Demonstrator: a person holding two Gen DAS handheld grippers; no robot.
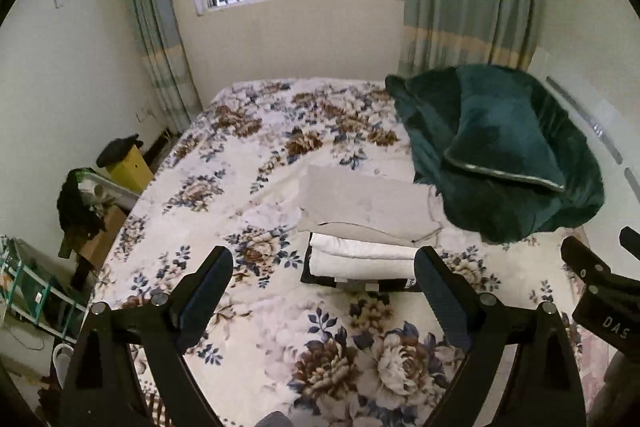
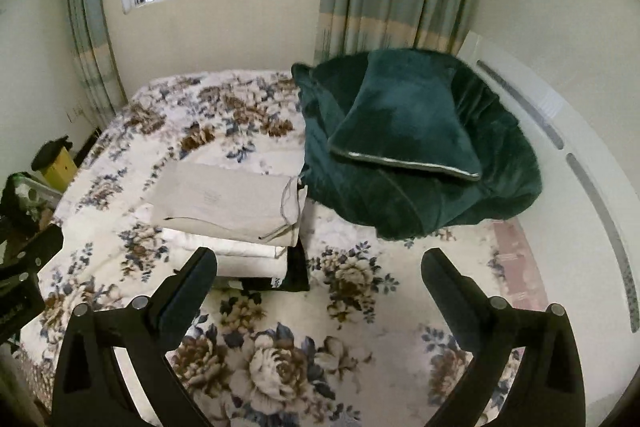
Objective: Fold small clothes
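A stack of folded clothes lies on the floral bedspread [image 1: 280, 327]: a beige folded piece [image 1: 360, 203] on top, white folded pieces [image 1: 360, 259] under it, a black piece [image 1: 320, 279] at the bottom. The stack also shows in the right wrist view [image 2: 224, 199]. My left gripper [image 1: 324, 267] is open and empty, held above the bed just short of the stack. My right gripper [image 2: 320, 267] is open and empty, to the right of the stack's near corner. The right gripper also shows at the right edge of the left wrist view [image 1: 600, 291].
A dark green blanket with a green pillow [image 1: 504, 147] on it lies at the right of the bed, touching the stack's far right side. A white headboard [image 2: 580, 155] runs along the right. Boxes and clutter [image 1: 88, 203] stand on the floor to the left. A window and curtains are behind.
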